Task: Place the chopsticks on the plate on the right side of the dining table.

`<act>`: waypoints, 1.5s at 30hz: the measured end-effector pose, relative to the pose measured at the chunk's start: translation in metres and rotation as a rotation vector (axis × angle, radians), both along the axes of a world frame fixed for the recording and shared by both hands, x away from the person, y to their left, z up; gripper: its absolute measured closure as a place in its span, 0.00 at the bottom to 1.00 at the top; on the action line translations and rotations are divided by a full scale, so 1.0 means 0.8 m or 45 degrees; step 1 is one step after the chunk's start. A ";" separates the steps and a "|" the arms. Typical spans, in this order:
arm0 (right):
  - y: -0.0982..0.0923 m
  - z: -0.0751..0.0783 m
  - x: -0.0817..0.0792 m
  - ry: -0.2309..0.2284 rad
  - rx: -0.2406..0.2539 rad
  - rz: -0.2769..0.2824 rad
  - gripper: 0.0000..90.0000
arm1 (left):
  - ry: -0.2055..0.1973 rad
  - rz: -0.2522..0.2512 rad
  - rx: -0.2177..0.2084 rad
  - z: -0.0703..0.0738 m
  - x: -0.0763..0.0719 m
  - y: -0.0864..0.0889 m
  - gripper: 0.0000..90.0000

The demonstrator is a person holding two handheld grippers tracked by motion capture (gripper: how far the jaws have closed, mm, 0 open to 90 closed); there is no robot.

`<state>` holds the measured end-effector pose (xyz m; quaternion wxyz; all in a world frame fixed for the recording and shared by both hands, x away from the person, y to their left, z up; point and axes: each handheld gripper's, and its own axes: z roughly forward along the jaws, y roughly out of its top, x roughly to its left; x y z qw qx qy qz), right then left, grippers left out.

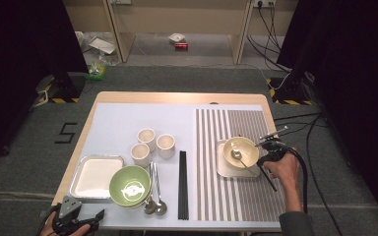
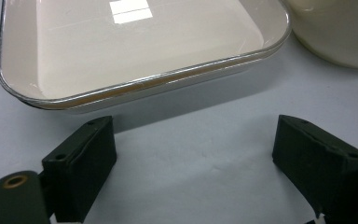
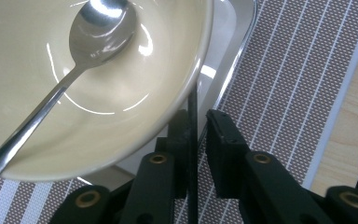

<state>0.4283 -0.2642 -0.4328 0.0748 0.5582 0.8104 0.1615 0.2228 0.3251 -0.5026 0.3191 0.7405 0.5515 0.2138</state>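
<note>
One chopstick btwn fingers — loose

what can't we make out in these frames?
- Chopstick far tip: right gripper view, hidden under the cream bowl.
- Spoon handle end: right gripper view, cut off by the left edge.
- Whatever sits under the green bowl: high view, the bowl covers it.
- Red item on the floor: high view, too small to identify.
</note>
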 end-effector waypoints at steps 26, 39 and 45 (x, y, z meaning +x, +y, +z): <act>-0.030 -0.003 -0.075 -0.024 -0.061 0.155 0.75 | 0.002 0.000 0.001 0.000 0.000 0.000 0.13; -0.025 -0.009 -0.065 -0.046 -0.079 0.201 0.93 | 0.000 0.001 0.000 0.000 0.000 0.000 0.13; -0.020 -0.008 -0.049 -0.053 -0.084 0.187 0.93 | 0.000 0.000 0.000 0.000 0.000 0.000 0.13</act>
